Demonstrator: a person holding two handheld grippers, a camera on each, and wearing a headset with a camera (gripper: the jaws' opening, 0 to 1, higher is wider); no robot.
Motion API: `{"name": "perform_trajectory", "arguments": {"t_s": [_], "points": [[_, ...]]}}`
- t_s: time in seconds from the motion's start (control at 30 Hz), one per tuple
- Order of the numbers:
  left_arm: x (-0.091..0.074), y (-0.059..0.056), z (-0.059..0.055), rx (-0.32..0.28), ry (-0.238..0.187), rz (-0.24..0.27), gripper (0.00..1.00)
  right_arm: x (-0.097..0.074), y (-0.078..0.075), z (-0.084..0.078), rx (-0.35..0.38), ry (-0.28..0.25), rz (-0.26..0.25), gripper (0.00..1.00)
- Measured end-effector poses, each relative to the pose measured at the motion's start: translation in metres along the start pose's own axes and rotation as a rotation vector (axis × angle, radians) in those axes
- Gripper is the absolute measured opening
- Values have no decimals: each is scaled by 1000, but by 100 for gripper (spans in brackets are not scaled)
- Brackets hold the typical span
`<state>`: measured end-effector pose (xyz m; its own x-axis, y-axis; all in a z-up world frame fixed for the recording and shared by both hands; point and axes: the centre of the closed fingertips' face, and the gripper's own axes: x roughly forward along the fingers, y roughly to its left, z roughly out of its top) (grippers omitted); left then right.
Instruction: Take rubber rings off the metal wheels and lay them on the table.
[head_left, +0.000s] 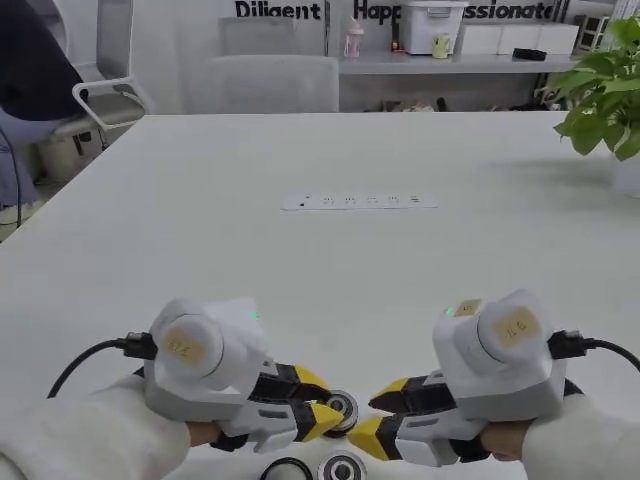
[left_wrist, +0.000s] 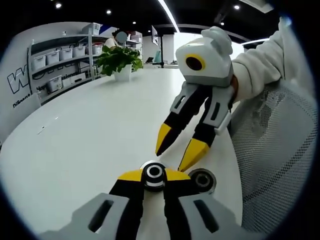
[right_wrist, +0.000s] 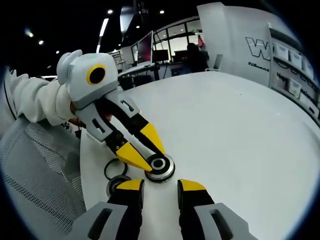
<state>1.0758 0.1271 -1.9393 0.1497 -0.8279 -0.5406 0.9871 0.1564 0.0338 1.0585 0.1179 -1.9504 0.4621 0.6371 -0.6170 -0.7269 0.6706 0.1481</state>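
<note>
Item: white table (head_left: 300, 280), near edge, two handheld grippers meeting tip to tip. Left gripper (head_left: 330, 412): yellow-tipped jaws closed on a small metal wheel (left_wrist: 154, 172) with a dark rim, gripped from both sides just above the tabletop. Right gripper (right_wrist: 161, 185): jaws apart, nothing between them, tips pointing at the held wheel from the right and not touching it. Loose black rubber ring (right_wrist: 116, 169): flat on the table, nearer the person than the gripper tips. Second metal wheel (head_left: 342, 468): lying flat just right of the ring, dark band around it; whether that is a rubber ring cannot be told. White sleeves behind both grippers. Further items: white power strip (head_left: 360, 202) at mid-table, well apart from the work; green plant (head_left: 605, 100) at far right.
</note>
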Motion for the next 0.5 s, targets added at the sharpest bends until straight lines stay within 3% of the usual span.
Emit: {"name": "perform_trajectory", "arguments": {"t_s": [0.23,0.5], "points": [[2,0,0,-16,1,2,7,4,4,-5,-18,19,8,23],[4,-4,1,-14,-3,-4,7,6,2,-3,-5,-1,-13,24]]}}
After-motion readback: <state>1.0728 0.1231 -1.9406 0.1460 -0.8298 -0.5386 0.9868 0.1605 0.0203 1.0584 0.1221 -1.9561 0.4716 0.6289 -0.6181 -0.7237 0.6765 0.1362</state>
